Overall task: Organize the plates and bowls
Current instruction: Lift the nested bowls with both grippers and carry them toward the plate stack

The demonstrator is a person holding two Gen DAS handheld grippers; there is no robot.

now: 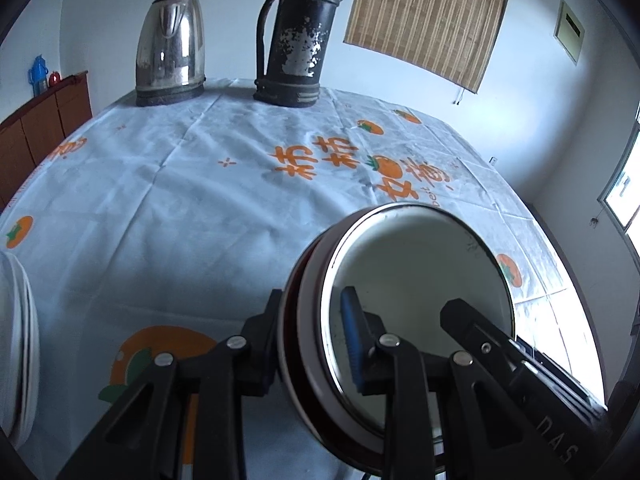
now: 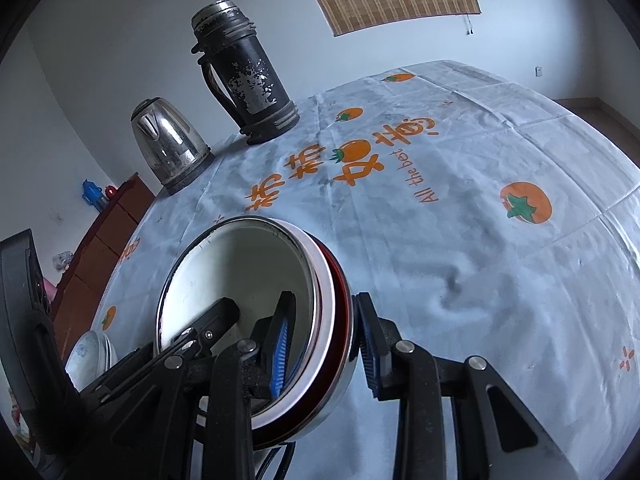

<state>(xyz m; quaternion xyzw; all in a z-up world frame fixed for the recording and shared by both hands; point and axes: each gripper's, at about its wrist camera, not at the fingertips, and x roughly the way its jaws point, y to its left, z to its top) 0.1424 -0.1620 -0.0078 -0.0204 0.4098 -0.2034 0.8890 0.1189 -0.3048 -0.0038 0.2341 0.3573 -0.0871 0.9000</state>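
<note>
A nested stack of metal bowls [image 1: 416, 280] with a white inside and a red band is held between both grippers over the tablecloth. My left gripper [image 1: 312, 320] is shut on its left rim, with the blue pad inside and the other finger outside. My right gripper [image 2: 326, 336] is shut on the right rim of the same bowl stack [image 2: 240, 272] in the same way. A finger of the right gripper [image 1: 460, 312] shows inside the bowl in the left wrist view. A stack of white plates [image 1: 16, 340] lies at the table's left edge, and the same plates [image 2: 90, 356] show low left in the right wrist view.
A steel kettle [image 1: 172, 48] and a worn black thermos [image 1: 296, 40] stand at the table's far edge. The white tablecloth [image 1: 180, 200] has orange fruit prints. A brown cabinet [image 1: 40, 120] stands beyond the table on the left.
</note>
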